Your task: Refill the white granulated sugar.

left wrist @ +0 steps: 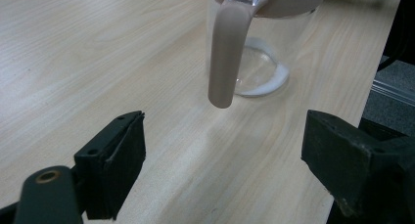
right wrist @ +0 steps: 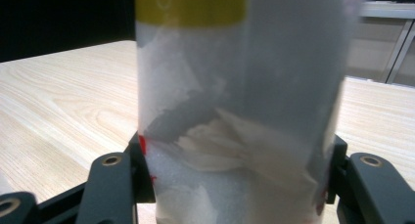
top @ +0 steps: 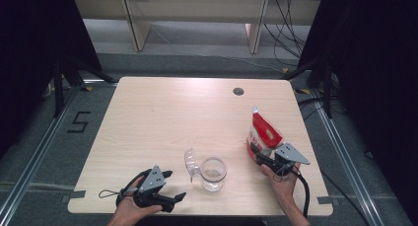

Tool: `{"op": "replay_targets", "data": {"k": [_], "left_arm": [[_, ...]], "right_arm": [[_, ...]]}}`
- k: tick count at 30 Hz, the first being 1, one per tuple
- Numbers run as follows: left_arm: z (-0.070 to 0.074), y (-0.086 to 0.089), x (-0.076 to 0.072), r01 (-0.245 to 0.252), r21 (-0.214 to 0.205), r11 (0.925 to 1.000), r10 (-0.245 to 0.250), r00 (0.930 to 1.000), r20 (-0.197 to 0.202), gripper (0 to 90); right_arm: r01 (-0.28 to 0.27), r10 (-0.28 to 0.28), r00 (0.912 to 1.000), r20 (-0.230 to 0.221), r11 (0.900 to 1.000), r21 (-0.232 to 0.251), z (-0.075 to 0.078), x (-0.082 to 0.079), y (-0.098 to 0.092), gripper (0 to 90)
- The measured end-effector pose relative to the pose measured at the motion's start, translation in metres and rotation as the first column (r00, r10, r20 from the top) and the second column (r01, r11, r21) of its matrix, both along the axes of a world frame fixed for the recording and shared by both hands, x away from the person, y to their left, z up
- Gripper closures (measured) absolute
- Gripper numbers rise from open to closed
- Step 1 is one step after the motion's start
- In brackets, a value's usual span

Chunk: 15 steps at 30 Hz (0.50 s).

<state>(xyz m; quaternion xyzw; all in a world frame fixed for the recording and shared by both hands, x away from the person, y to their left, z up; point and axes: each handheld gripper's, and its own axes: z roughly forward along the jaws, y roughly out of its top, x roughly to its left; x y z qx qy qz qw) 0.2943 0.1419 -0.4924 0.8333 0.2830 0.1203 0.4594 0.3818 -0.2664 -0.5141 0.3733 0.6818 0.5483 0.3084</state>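
- Jar (top: 213, 173) stood upright near the front edge of the table (top: 162, 117), between the two grippers; its mouth was open, so it looked staged as the receiving vessel.
- Clear lid (top: 190, 161) was flipped back on the jar's left side, touching the rim. In the left gripper view a pale handle or clasp (left wrist: 226, 57) hung down the jar wall; couldn't tell which it was.
- There was a thin layer of something pale on the jar bottom; contents not identifiable.
- Red-and-white pouch (top: 263, 134) was to the right of the jar, apart from it, roughly upright with its top leaning away from the person. Likely held ready to tip into the jar.
- Right gripper (top: 257, 153): jaws clamped on the pouch's lower part, one each side. The right gripper view showed the bag (right wrist: 235, 111) pinched between the pads, with white granules visible through the film.
- Left gripper (top: 173, 186): jaws spread wide, holding nothing, touching nothing. It sat just left of the jar and aimed at it, probably to steady the jar.
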Motion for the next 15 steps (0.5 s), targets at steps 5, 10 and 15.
{"op": "replay_targets", "data": {"k": [5,10,15], "left_arm": [[0.0006,0.0,-0.0004,-0.002,-0.011,0.9999,0.002,1.0,0.004,16.2],[0.001,0.0002,-0.0006,-0.002,-0.014,0.9999,0.002,1.0,0.003,16.2],[0.0017,0.0023,0.0003,-0.01,0.006,0.9999,0.01,0.9998,0.015,16.2]], "right_arm": [[0.004,-0.004,0.9996,0.026,1.0,-0.001,0.0004,0.0001,-0.0006,42.3],[0.015,-0.015,0.9998,-0.008,0.9999,0.005,0.0022,-0.0023,-0.0003,43.2],[0.001,0.0,0.9999,0.015,0.9995,-0.03,0.0051,-0.0007,-0.0079,43.9]]}}
